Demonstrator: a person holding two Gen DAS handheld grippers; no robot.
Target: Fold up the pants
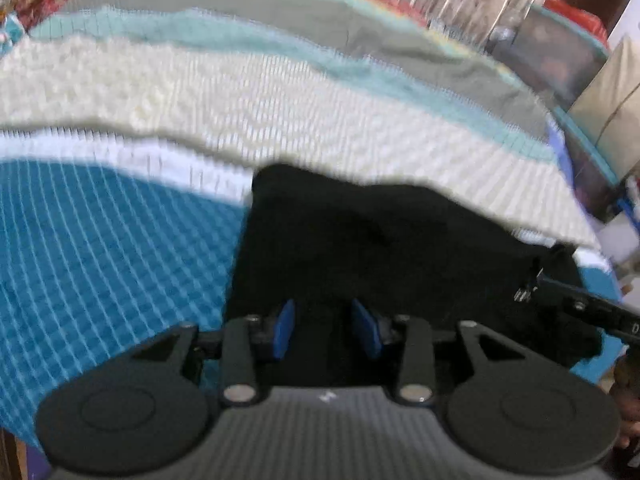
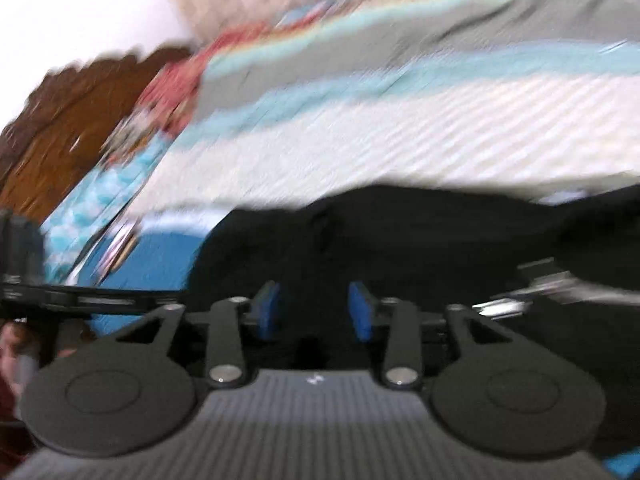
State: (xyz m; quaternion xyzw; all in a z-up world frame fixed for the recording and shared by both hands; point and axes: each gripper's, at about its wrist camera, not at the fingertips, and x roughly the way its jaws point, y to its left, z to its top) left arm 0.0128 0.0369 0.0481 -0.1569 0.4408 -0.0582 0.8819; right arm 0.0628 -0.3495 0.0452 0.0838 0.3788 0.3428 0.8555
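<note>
Lying on bed (image 1: 100, 248) with blue checked cover: black pants (image 1: 380, 248), cream blanket (image 1: 280, 112) behind. Left gripper (image 1: 326, 330) and right gripper (image 2: 314, 312) seen parted, nothing clamped. Room blurred.

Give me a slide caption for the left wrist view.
Left gripper, jaws parted, over black pants lying on a striped bedspread.

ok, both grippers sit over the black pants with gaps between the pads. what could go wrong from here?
1. Left gripper and right gripper both show open pads with no cloth pinched, so the black pants may slump and lose the fold.
2. Both views are motion-blurred; a regrasp could miss the hem.
3. A deep pinch may catch the striped bedspread too.
</note>
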